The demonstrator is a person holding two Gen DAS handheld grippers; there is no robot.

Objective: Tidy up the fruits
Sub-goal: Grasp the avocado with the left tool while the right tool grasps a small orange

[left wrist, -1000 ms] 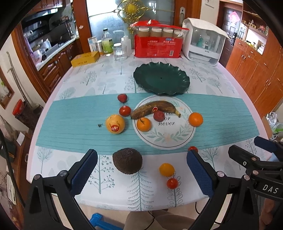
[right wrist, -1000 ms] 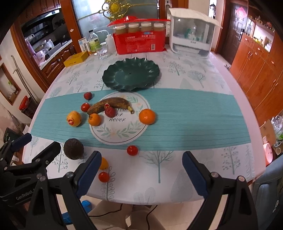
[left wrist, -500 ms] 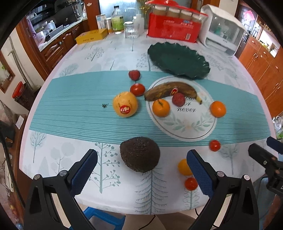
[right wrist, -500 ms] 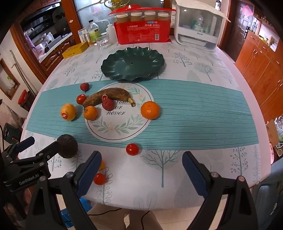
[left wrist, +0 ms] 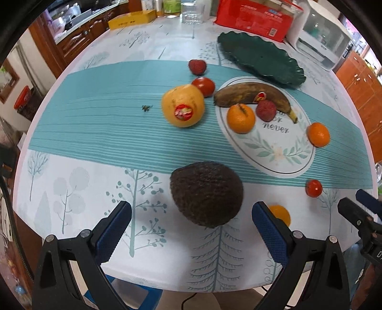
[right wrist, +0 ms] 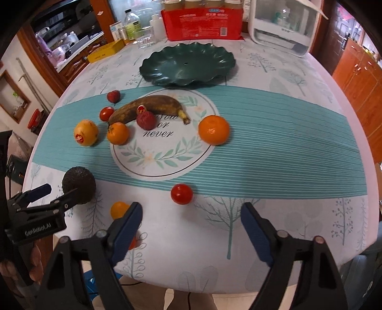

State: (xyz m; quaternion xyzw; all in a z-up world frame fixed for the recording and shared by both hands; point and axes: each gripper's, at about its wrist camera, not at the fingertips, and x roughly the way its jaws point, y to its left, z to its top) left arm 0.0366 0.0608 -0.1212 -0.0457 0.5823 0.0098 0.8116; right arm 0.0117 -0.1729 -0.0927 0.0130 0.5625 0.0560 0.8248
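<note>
A dark avocado (left wrist: 206, 193) lies near the table's front edge. My left gripper (left wrist: 191, 213) hangs over it, open, its blue pads clear of the fruit on either side. My right gripper (right wrist: 192, 211) points down just short of a red tomato (right wrist: 182, 193); its jaws are closing with nothing between them. A small orange fruit (right wrist: 118, 209) and a red one sit by its left finger (right wrist: 127, 226). Farther back lie a brown banana (right wrist: 150, 107), two oranges (right wrist: 214, 130), a stickered yellow fruit (left wrist: 182, 106) and an empty dark green plate (right wrist: 187, 64).
A red box (right wrist: 203, 22), bottles, a glass and a white appliance (right wrist: 281, 26) stand at the table's far edge. A yellow box (right wrist: 105, 51) lies at the far left. Wooden cabinets flank the table. A hand (right wrist: 35, 260) grips the left tool.
Both grippers have come down toward the table. The avocado looms larger between the left fingers, the red tomato nearer the right ones. The right jaws have narrowed.
</note>
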